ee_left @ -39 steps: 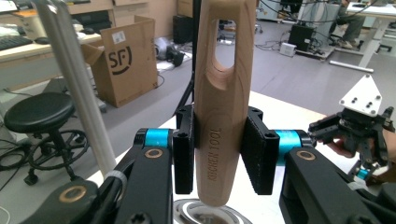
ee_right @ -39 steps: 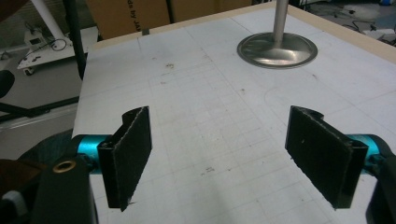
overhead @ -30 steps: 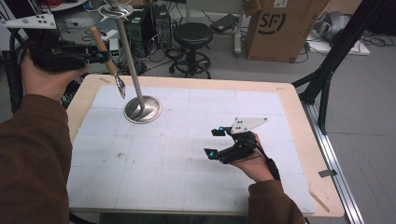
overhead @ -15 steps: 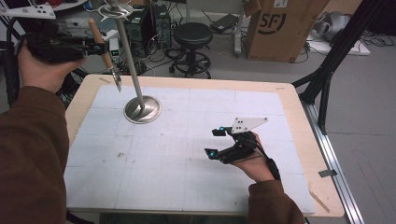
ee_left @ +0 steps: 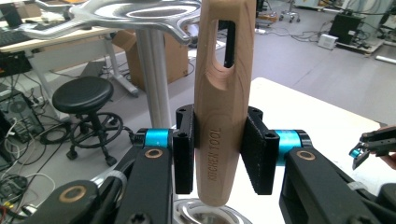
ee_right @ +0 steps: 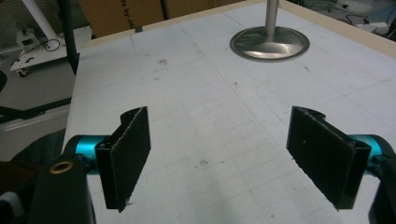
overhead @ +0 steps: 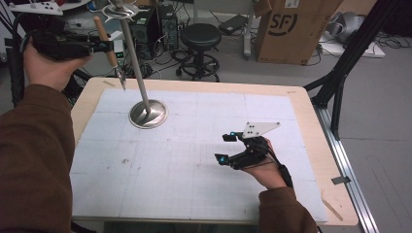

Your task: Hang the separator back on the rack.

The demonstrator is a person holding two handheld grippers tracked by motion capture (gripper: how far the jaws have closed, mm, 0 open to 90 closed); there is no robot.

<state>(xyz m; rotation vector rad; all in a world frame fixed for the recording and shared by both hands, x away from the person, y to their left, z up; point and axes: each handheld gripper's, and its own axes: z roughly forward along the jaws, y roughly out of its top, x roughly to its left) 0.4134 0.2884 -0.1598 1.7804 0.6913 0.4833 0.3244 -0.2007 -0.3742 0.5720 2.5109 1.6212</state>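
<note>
Left gripper clamped on wooden handle, stamped "1001 NERROOD"; right gripper jaws apart, empty; "SF" carton at 1 o'clock.

Lab or workshop, computer towers on the floor, tangled cables, rolling stool, cardboard box

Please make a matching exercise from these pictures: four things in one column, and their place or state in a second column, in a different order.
Things:
1. left gripper
2. right gripper
3. metal stand
4. round stool

Places or states:
A. on the floor beyond the table
B. open, low over the table near its right side
C. shut on a wooden-handled tool, raised
D. round base on the table's far left part

Pairs: 1-C, 2-B, 3-D, 4-A
</note>
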